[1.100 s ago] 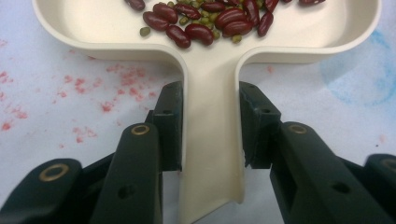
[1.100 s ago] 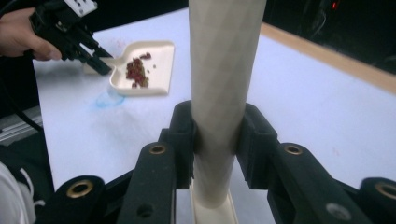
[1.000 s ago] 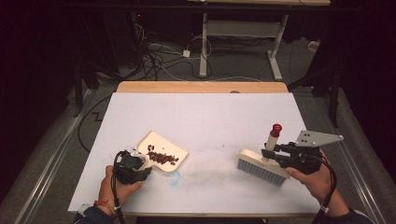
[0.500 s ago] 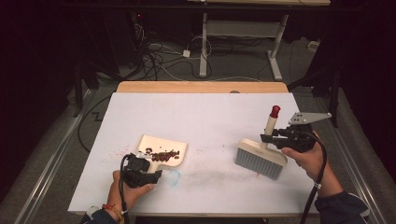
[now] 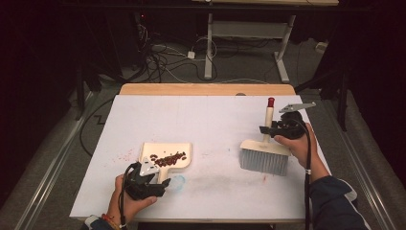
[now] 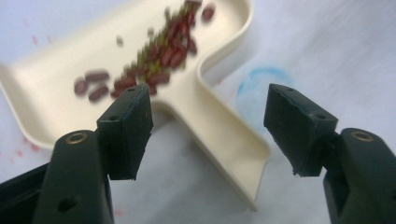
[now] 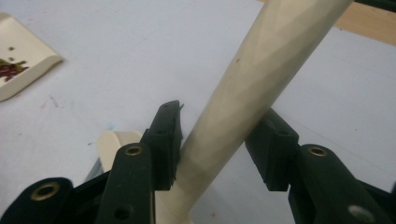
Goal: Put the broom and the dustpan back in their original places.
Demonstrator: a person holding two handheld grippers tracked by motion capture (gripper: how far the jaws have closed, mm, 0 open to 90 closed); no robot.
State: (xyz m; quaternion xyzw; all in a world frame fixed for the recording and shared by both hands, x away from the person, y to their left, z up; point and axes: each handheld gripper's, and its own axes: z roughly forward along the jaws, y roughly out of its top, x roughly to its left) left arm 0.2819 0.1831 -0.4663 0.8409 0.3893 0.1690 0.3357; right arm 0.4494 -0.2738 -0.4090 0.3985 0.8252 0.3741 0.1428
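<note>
1. The dustpan (image 5: 167, 155) is lying flat on the white table (image 5: 215, 120) with the red beans (image 5: 168, 158) gathered inside it.
2. The left gripper (image 5: 158, 184) is sitting at the dustpan's handle; its jaws have just been opening and are standing apart, the handle lying loose between them, apparently being released.
3. The brush (image 5: 265, 154) is standing on its bristles well right of the dustpan.
4. The right gripper (image 7: 219, 149) is straddling the brush handle (image 7: 261, 88); its jaws have just been opening, one pad touching, the other showing a gap, so the brush seems to be standing by itself.
</note>
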